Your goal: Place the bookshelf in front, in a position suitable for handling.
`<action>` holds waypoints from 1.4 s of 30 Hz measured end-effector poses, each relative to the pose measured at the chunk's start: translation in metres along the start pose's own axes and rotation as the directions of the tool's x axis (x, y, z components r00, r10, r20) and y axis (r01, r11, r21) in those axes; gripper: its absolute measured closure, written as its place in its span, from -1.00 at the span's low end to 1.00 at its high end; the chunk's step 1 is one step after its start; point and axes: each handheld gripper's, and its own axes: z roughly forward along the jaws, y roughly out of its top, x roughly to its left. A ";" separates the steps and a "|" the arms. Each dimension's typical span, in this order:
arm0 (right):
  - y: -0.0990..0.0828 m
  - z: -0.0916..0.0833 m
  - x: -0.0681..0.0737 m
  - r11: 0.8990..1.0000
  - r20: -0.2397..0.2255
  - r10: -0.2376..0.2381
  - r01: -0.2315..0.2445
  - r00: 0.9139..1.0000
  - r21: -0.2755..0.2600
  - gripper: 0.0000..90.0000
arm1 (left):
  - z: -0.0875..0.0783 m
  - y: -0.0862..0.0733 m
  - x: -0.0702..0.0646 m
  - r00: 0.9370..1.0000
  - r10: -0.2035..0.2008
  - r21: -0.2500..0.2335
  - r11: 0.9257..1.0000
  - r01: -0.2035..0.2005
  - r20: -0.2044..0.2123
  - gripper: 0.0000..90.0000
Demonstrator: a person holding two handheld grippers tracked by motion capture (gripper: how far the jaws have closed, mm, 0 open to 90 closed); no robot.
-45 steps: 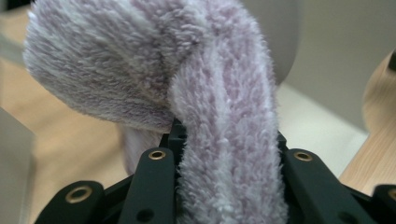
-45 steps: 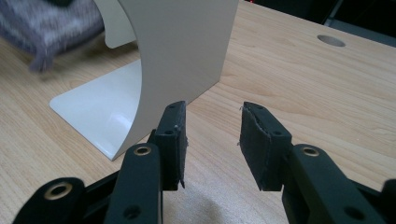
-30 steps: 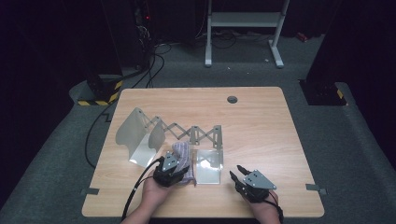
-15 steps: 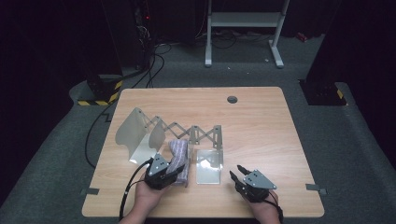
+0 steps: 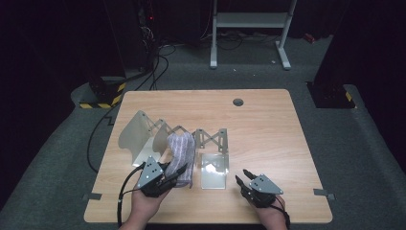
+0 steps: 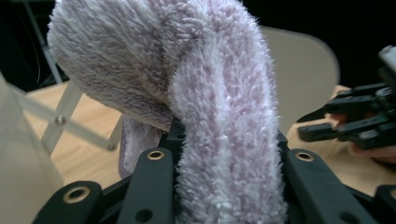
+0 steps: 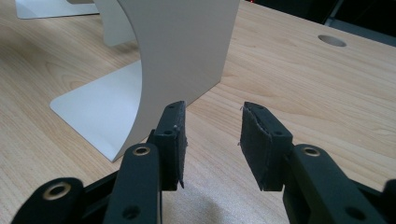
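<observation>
Lab or recording studio, not a home. Evidenced by a bare wooden table (image 5: 268,124) with a cable port (image 5: 238,102) at 12 o'clock, standing on grey carpet (image 5: 364,158) amid black surroundings. Loose cables (image 5: 158,57) and yellow-black hazard tape (image 5: 98,103) at 10 o'clock. White metal stand (image 5: 249,24) at 12 o'clock. Tape marks (image 5: 323,193) at the table's near edge.
</observation>
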 end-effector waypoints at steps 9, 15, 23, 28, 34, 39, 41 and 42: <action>0.000 0.000 0.000 1.000 -0.001 -0.004 0.004 1.000 0.000 0.35 | 0.010 0.003 -0.033 0.994 0.083 0.025 0.996 -0.085 0.077 0.46; 0.000 0.000 0.000 1.000 -0.003 -0.004 0.004 1.000 0.000 0.35 | 0.024 -0.009 -0.035 0.994 0.076 0.079 0.993 -0.083 0.084 0.46; 0.000 0.000 0.000 1.000 -0.003 -0.005 0.005 1.000 0.000 0.35 | 0.036 -0.023 -0.028 0.997 0.053 0.133 0.989 -0.059 0.048 0.47; 0.000 0.000 0.000 1.000 -0.005 0.000 0.000 1.000 -0.002 0.35 | 0.036 -0.028 -0.019 0.999 0.042 0.143 0.989 -0.043 0.013 0.47; 0.000 0.000 0.000 1.000 -0.006 0.000 0.000 1.000 -0.003 0.35 | 0.030 -0.033 -0.003 0.998 0.031 0.149 0.989 -0.023 -0.047 0.47; 0.000 0.000 0.000 1.000 -0.006 0.000 0.000 1.000 -0.003 0.35 | 0.025 -0.035 0.013 0.995 0.013 0.143 0.990 0.001 -0.098 0.47; 0.000 0.000 0.000 1.000 -0.007 0.001 -0.001 1.000 -0.004 0.35 | 0.025 -0.035 0.016 0.994 0.006 0.139 0.990 0.009 -0.107 0.47; 0.000 0.000 0.000 1.000 -0.007 0.001 -0.001 1.000 -0.003 0.35 | 0.024 -0.035 0.018 0.994 0.005 0.139 0.990 0.011 -0.113 0.47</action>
